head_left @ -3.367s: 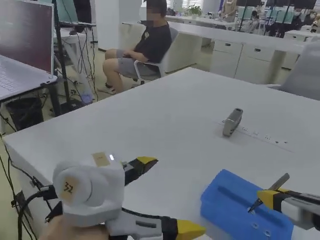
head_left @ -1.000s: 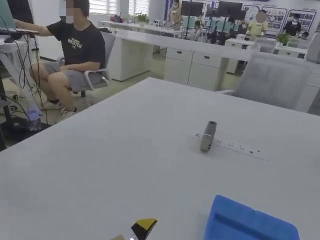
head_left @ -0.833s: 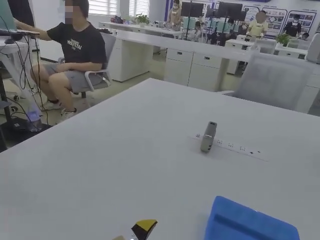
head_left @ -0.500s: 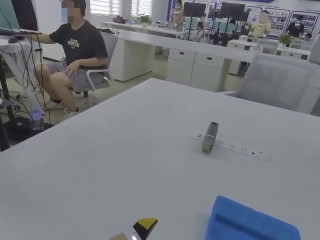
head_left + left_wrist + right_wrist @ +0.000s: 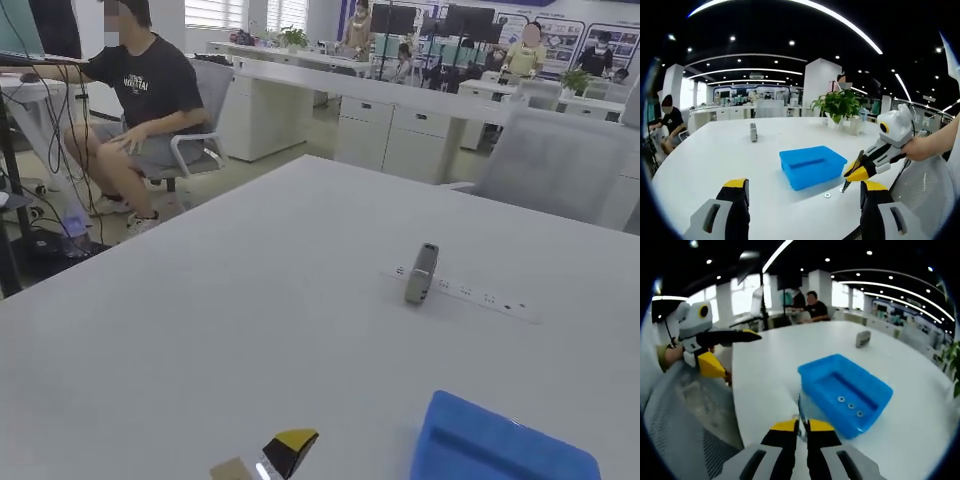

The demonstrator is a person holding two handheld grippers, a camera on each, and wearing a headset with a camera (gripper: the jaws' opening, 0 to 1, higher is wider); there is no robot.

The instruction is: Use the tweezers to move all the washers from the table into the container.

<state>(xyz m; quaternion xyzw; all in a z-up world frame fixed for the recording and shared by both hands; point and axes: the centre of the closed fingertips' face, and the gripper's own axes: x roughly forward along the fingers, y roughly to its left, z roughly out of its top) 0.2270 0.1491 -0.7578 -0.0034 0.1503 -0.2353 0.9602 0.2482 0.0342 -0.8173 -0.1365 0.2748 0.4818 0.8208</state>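
Fingers (image 5: 785, 426) of the right gripper (image 5: 803, 427) are clamped on the tweezers (image 5: 858, 159), tips just beside one washer (image 5: 827, 195) on the counter (image 5: 715, 150), lower centre. Left gripper (image 5: 804, 185) gapes wide, holding nothing. Three washers (image 5: 850, 405) lie in the blue container (image 5: 815, 371); at least one is left.

The desk (image 5: 250, 300) is bare over most of its top, leaving open passage to the container (image 5: 812, 165), whose open top nothing covers. A grey box (image 5: 421, 272) on a power strip (image 5: 480, 295) lies well apart, farther back. In the left gripper view, the right claw (image 5: 856, 174), clamped on tweezers (image 5: 858, 159), crowds the container's right corner.
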